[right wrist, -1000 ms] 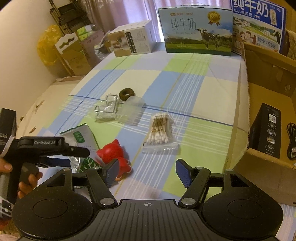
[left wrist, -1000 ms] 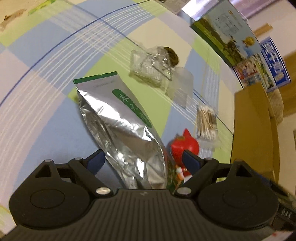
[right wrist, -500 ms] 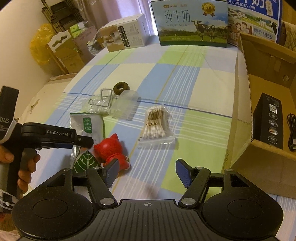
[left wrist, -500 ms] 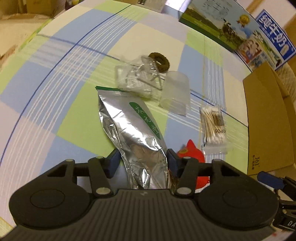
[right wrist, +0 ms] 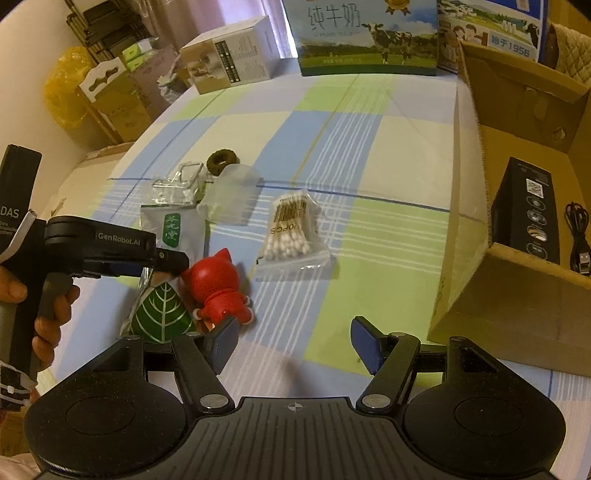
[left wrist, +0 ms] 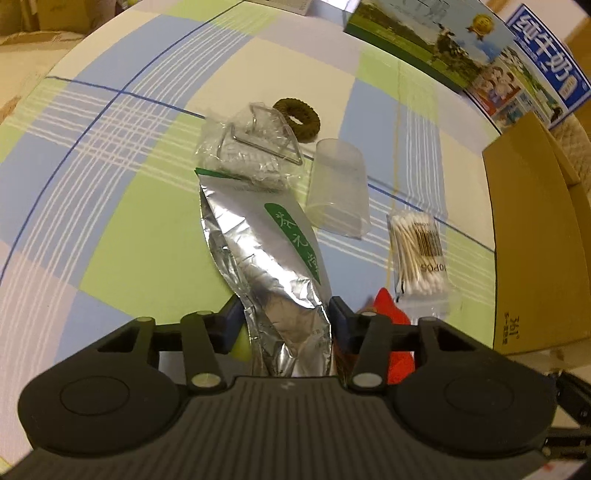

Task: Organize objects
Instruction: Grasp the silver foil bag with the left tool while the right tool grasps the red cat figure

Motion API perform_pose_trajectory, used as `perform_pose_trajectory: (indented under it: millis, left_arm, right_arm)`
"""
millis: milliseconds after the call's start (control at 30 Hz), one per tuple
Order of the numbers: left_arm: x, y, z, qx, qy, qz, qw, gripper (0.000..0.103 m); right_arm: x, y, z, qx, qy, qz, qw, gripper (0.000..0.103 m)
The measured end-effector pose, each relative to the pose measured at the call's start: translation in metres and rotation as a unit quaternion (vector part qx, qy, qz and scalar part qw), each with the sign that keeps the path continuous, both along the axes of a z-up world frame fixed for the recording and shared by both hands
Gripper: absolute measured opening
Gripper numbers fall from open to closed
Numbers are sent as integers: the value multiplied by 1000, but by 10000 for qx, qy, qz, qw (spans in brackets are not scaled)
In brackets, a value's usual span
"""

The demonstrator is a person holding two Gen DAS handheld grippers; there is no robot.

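The silver foil tea pouch (left wrist: 273,266) is clamped near its lower end by the left gripper (left wrist: 282,321), on the checked tablecloth (left wrist: 110,206). A red cat figurine (right wrist: 218,288) lies just right of it. The right gripper (right wrist: 293,341) is held with fingers apart, empty, near the cardboard box (right wrist: 517,288).

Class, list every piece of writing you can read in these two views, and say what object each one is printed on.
"GenRobot.AI": left hand-held gripper
"纯牛奶": green milk carton
"1956": blue milk carton
"0PCS": cotton swab bag
"361": cardboard box
"DAS": black handle
Foil pouch characters and black box print: too small to read.
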State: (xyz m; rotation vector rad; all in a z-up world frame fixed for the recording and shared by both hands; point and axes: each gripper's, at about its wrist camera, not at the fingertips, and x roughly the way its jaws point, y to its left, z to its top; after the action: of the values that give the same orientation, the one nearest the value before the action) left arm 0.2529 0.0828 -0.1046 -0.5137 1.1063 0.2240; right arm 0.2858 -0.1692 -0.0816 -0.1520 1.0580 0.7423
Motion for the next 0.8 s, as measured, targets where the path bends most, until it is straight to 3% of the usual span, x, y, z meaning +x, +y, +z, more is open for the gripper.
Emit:
perform_pose_trajectory:
  millis: [333,600,667,800]
  left_arm:
    - [-37,28,13,568,360,81,9977,43]
    - [-55,42,23,1484,529,53,9875,42]
    - [-54,42,22,1526,511,1,9870,42]
    - [-50,46,17,1300,445,3,9905,45]
  right_arm:
    - [-3,28,-9,269,-114,646,9975,64]
    - [-5,77,-32,221,-328,1329,9903,64]
    - [-4,85,-40,124,-372,1389,9895,63]
    - [-2,94,-55,-13,-337,1403,9895,45]
